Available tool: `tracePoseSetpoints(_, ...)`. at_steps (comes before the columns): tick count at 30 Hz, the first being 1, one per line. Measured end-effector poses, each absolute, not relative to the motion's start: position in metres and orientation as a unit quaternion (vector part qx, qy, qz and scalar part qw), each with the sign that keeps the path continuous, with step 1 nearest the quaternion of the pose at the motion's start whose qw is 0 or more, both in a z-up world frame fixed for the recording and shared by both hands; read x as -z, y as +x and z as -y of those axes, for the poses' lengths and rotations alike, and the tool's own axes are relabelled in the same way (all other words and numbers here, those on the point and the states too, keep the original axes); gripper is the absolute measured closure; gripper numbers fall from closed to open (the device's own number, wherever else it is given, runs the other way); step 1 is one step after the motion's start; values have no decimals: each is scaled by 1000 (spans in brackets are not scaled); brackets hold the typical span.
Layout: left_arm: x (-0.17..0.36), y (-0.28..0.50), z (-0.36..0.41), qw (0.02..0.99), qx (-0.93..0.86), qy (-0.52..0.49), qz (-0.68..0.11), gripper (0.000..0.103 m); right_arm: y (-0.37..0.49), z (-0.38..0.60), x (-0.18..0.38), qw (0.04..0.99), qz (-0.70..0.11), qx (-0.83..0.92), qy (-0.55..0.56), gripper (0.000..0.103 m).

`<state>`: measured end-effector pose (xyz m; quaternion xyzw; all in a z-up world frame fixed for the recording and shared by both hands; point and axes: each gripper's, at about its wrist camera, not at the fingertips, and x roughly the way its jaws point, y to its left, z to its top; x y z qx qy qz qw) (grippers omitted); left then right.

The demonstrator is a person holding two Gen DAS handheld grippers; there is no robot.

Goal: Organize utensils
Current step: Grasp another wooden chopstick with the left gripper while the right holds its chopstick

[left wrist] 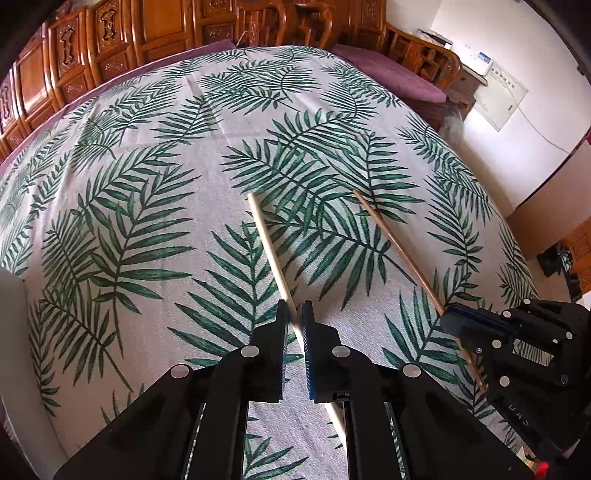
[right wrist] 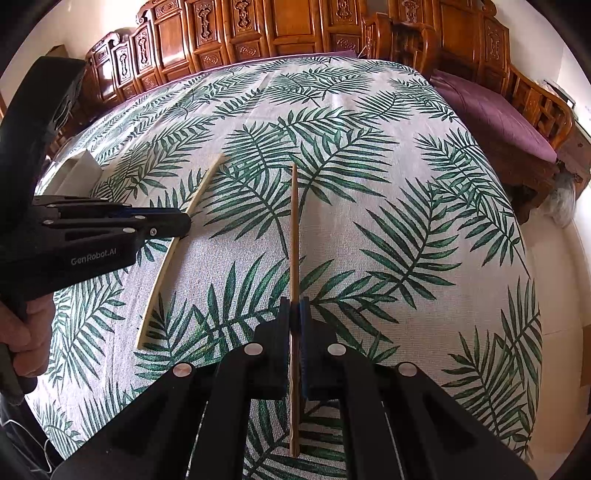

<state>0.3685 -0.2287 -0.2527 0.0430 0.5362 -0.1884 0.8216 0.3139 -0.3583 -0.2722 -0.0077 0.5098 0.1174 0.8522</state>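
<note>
Carved wooden cabinets point(right wrist: 258, 33) stand behind a table covered with a woven cloth point(left wrist: 147, 221) printed with green palm leaves; a chair with a purple cushion point(right wrist: 491, 110) is at the far right side.

Two thin sticks are on this cloth, well apart and not parallel. The pale chopstick point(left wrist: 269, 251) is flat-sided and light cream in colour. It passes between the fingers of the left gripper point(left wrist: 294, 314), which are closed almost fully around it near its middle; in the right wrist view the same gripper point(right wrist: 184, 221) sits over this stick from the side. The darker chopstick point(right wrist: 294, 229) is round, brown and slim. It runs straight between the fingers of the right gripper point(right wrist: 294, 306), which pinch it, with one end behind the fingers and the longer part pointing away over the cloth. Both grippers are matte black with blue pads. A white box corner point(right wrist: 79, 166) shows at the left edge.
</note>
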Motion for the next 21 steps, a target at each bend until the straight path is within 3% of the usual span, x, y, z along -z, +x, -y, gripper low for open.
tracePoseSetpoints(21,249,352,218,823,189,46,-533,99,292,353,259,857,-506,-102,4,97)
